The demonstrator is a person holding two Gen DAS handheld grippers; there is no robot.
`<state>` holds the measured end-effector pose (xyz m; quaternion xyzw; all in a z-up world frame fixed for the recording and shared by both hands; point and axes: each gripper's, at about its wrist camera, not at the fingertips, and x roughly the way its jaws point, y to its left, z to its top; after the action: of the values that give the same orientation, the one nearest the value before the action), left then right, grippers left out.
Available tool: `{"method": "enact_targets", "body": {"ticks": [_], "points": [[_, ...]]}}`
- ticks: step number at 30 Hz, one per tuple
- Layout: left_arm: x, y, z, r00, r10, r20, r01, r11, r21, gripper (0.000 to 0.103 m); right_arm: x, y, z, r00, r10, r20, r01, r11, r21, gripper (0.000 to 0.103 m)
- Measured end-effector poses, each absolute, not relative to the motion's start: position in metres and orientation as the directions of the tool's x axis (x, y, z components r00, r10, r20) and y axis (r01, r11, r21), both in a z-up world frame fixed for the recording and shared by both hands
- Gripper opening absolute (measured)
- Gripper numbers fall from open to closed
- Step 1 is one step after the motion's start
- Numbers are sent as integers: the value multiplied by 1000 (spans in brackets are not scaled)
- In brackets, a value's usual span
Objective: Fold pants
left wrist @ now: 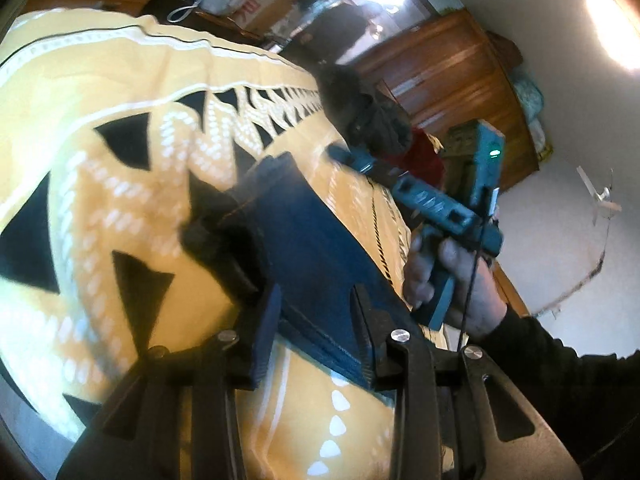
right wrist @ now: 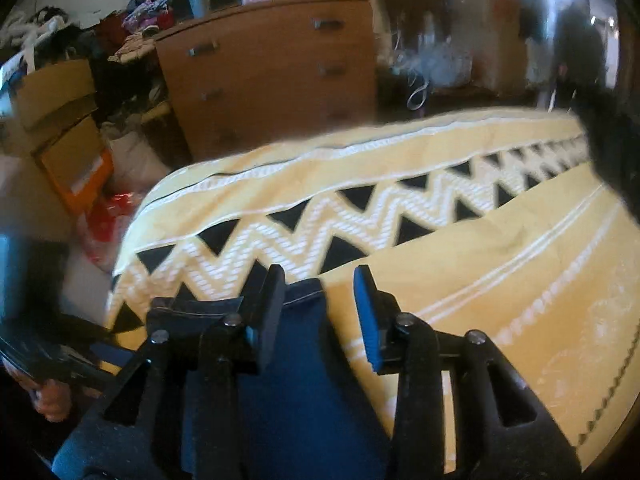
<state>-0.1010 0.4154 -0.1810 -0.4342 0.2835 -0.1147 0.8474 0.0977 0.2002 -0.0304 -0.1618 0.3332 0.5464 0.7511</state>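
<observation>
- Pants (left wrist: 304, 240): dark blue denim, lying on a yellow bedspread (left wrist: 132, 64) with a black-and-white zigzag band; the stitched hem edge shows in both wrist views, so the cloth runs out from under both tools towards the middle of the bed.
- The left gripper (left wrist: 316, 324) has its jaws apart, one finger on each side of the denim's stitched edge. The cloth passes between them, but the pads do not press it, so this reads as a straddle rather than a pinch.
- The right gripper (right wrist: 320, 312) is likewise wide, its fingers set over the near end of the jeans with the hem just ahead of the tips; nothing is clamped.
- In the left view the teal right tool is seen from outside, held in the person's right hand (left wrist: 452, 280) above the bed's far side. Motion blur there makes its jaw state hard to read from that angle.
- Both tools sit at one end of the garment, probably so that the end can be taken at two points and carried over evenly without skewing the fold.
- A wooden chest of drawers (right wrist: 264, 72) and stacked cardboard boxes (right wrist: 60, 120) stand beyond the bed, well apart from the work.
</observation>
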Motion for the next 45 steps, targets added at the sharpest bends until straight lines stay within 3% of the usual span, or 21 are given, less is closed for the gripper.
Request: {"method": "enact_targets", "body": {"ticks": [1, 4, 10, 13, 14, 20, 21, 24, 34, 45], "points": [[-101, 416, -183, 817, -430, -385, -67, 592, -803, 35, 96, 211, -43, 149, 686, -712, -932, 337, 130, 19], [-102, 417, -186, 825, -395, -404, -118, 578, -807, 35, 89, 240, -82, 54, 595, -802, -940, 300, 160, 24], [-104, 417, -192, 824, -405, -396, -145, 524, -839, 40, 82, 207, -41, 169, 662, -730, -930, 353, 105, 26], [-110, 416, -194, 831, -405, -381, -153, 493, -857, 47, 75, 161, -23, 190, 716, -671, -905, 393, 163, 41], [-109, 416, -195, 829, -401, -389, -156, 501, -851, 47, 69, 152, -22, 191, 724, -663, -904, 392, 168, 42], [-115, 413, -191, 818, -337, -465, -237, 539, -808, 52, 34, 142, -30, 165, 715, -680, -899, 393, 195, 43], [-120, 412, -192, 817, -342, -464, -241, 529, -814, 56, 28, 139, -28, 168, 715, -678, -897, 396, 195, 44], [-121, 413, -199, 812, -365, -455, -224, 525, -821, 56, 18, 129, -24, 178, 732, -657, -895, 398, 201, 52], [-92, 418, -191, 846, -359, -395, -165, 528, -833, 56, 10, 122, -32, 188, 721, -667, -887, 416, 201, 52], [-92, 417, -204, 842, -372, -391, -179, 492, -852, 56, 2, 113, -44, 172, 718, -675, -873, 428, 233, 52]]}}
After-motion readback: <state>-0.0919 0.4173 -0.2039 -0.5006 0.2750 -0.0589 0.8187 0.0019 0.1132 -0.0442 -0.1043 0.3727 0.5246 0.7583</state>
